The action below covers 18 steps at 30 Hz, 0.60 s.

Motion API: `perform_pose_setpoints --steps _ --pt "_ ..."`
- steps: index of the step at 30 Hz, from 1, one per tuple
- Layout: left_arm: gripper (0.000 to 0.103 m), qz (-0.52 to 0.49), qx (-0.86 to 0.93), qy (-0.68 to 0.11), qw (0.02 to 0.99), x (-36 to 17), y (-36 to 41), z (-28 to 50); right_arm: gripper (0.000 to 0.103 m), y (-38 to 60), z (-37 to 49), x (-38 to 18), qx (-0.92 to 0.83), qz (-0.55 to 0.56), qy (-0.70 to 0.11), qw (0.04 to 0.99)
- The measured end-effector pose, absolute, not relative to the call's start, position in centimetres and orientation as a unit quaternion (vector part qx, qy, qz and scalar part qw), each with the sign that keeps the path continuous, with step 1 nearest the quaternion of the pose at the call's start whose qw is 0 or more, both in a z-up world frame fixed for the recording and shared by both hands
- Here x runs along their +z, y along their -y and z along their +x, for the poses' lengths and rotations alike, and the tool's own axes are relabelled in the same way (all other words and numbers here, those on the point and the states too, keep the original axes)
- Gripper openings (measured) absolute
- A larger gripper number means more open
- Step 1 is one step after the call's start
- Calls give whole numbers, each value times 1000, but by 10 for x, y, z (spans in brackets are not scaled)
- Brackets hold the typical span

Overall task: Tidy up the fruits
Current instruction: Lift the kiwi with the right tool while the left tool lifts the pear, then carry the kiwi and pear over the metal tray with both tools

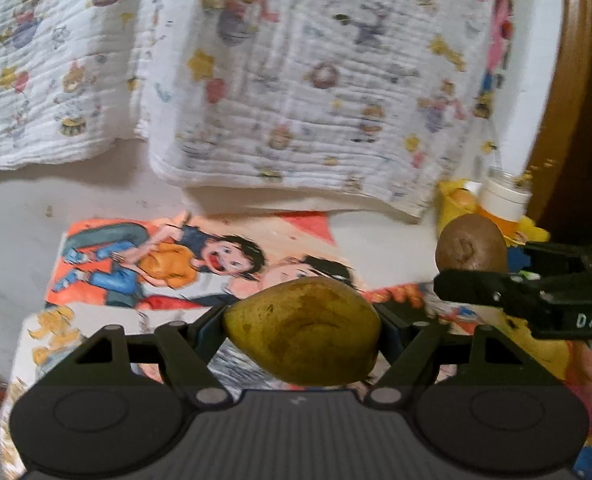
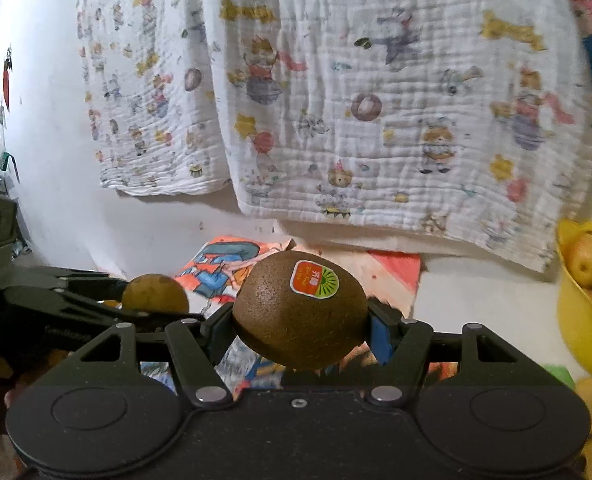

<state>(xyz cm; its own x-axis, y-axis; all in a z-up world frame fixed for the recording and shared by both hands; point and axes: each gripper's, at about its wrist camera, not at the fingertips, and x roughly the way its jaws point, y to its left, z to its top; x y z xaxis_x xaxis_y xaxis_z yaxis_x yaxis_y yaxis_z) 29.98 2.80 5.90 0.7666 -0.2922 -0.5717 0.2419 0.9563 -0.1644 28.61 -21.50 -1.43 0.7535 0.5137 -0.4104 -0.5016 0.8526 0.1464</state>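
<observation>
A: Left wrist view first. What's the left gripper (image 1: 302, 332) doing?

B: It's clamped on a yellow-green pear (image 1: 302, 332), centre-low in the frame, above a cartoon-print sheet (image 1: 156, 264). At the right edge, the right gripper (image 1: 472, 276) carries a brown kiwi (image 1: 470, 244).

A: And the right wrist view?

B: The right gripper (image 2: 300, 316) grips the kiwi (image 2: 300, 316), stickered, at frame centre. The pear (image 2: 155, 294) shows at left, a yellow bowl (image 2: 576, 332) of fruit at the right edge, and a printed cloth (image 2: 376, 100) hangs across the top.
</observation>
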Motion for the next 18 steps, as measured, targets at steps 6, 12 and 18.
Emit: perform_pose_setpoints --steps 6,12,18 --pt "80 -41 -176 -322 929 47 -6 277 68 242 234 -26 262 10 -220 940" --pt "80 -33 -211 -337 917 33 15 261 68 260 189 -45 260 3 -228 938" --pt "80 -28 -236 -349 906 19 31 254 68 273 160 -71 252 -1 -244 936"
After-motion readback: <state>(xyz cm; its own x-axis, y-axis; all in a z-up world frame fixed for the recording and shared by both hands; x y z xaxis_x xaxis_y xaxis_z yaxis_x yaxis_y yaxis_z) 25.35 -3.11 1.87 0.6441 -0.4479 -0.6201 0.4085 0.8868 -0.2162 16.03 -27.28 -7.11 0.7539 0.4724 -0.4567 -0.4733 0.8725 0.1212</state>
